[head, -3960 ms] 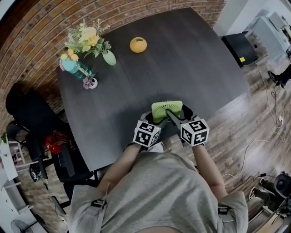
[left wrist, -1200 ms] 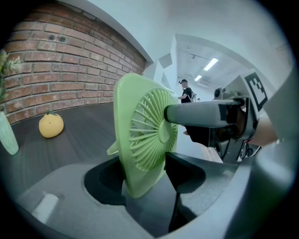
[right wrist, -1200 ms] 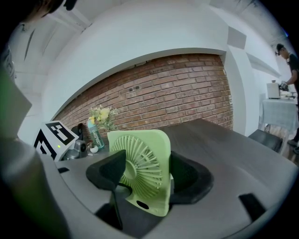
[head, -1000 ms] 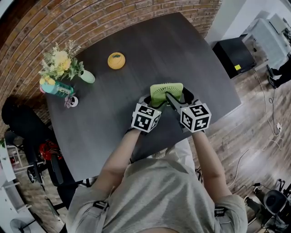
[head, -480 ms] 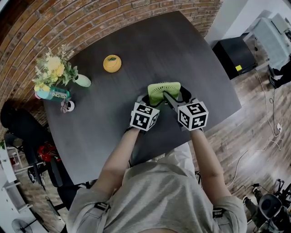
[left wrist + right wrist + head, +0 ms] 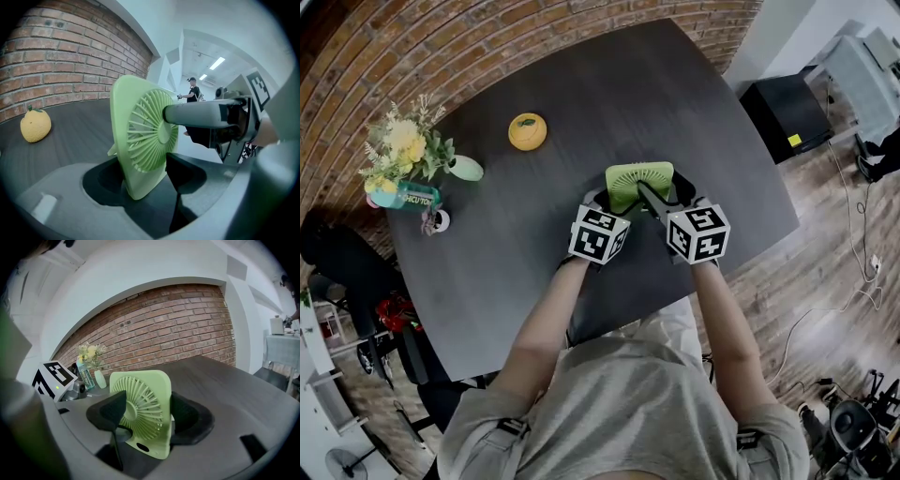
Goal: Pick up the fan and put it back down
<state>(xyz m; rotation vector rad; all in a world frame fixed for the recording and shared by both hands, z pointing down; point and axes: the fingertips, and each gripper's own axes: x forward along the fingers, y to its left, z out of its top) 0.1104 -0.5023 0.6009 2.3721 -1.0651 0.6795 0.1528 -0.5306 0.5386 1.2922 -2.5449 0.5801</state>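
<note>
A square light-green fan (image 6: 633, 178) stands upright over the near part of the dark table (image 6: 675, 84), held by both grippers. My right gripper (image 6: 667, 195) is shut on the fan (image 6: 145, 399), with one jaw on its grille and the other behind it. That front finger (image 6: 201, 115) presses on the grille's hub. My left gripper (image 6: 617, 202) grips the fan (image 6: 140, 140) from the other side with its jaws wide, low on the body. Whether the fan's base touches the table is hidden by the jaws.
A yellow fruit (image 6: 528, 131) lies on the table further back at left. A vase of flowers (image 6: 408, 150), a teal bottle (image 6: 403, 197) and a small cup (image 6: 436, 221) stand at the far left edge. A black box (image 6: 783, 117) sits on the floor at right.
Both grippers have carried the fan a short way across the table and slightly lower. Both holds look unchanged.
</note>
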